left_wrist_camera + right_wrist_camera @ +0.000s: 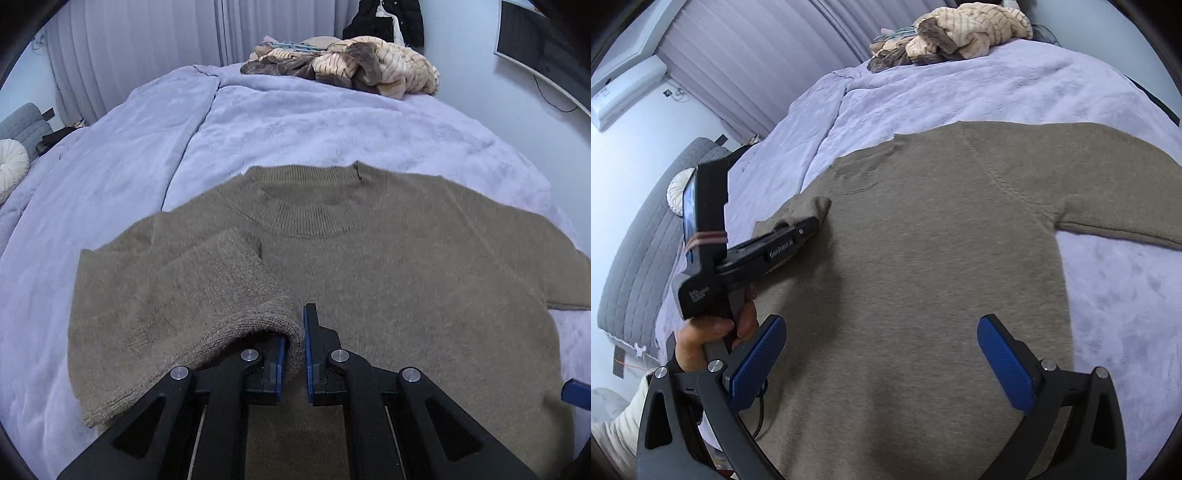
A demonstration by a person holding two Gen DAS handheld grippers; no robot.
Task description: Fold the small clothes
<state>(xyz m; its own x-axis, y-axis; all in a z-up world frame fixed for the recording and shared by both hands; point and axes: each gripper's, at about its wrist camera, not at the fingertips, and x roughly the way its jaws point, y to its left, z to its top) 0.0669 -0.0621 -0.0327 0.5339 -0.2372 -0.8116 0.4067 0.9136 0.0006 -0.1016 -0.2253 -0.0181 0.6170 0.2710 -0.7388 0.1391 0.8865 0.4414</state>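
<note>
A brown knit sweater (388, 266) lies flat on the lilac bed cover (295, 122), its collar toward the far side. My left gripper (294, 354) is shut on the ribbed cuff of the left sleeve (229, 295), which is folded in over the sweater's body. In the right wrist view the same sweater (923, 258) fills the middle, and the left gripper (812, 225) holds the sleeve cuff above it. My right gripper (882, 362) hovers open over the lower part of the sweater, with nothing between its blue pads (1006, 365). The right sleeve (1119, 229) lies spread out to the right.
A heap of beige and brown clothes (351, 62) sits at the far end of the bed. A grey padded headboard (639, 240) and a round white cushion (11, 166) are to the left. A hand (701, 336) grips the left tool's handle. Curtains hang behind.
</note>
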